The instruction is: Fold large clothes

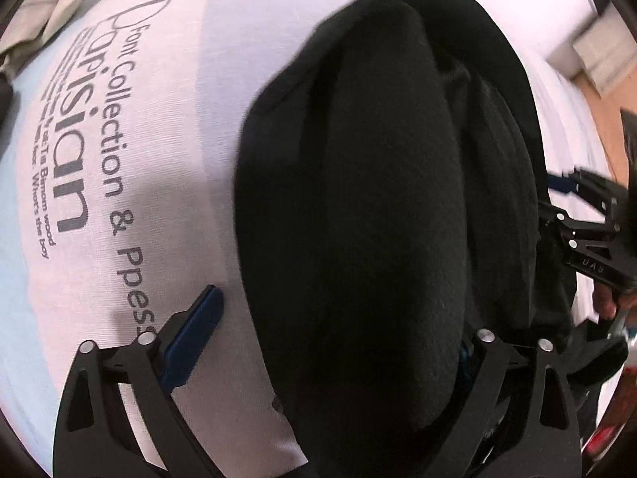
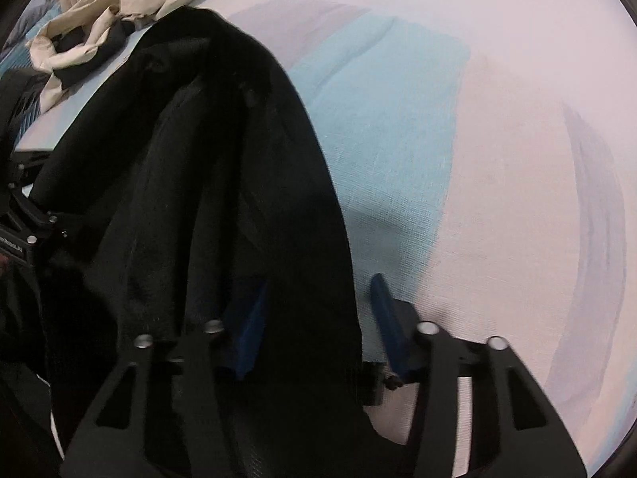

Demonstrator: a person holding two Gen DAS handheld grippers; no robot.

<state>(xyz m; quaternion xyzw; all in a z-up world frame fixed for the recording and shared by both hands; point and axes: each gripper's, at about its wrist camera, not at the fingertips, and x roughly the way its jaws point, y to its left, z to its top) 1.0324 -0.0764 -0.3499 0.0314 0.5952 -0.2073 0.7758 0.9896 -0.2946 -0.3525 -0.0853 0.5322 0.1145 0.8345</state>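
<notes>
The black garment fills the middle of the left wrist view, bunched between the left tool fingers and blocking the way straight ahead. To its left the printed white sheet lies flat and bare. In the right wrist view the garment blocks the left half, while the right tool has open bedding to its right. A beige cloth heap sits far left.
</notes>
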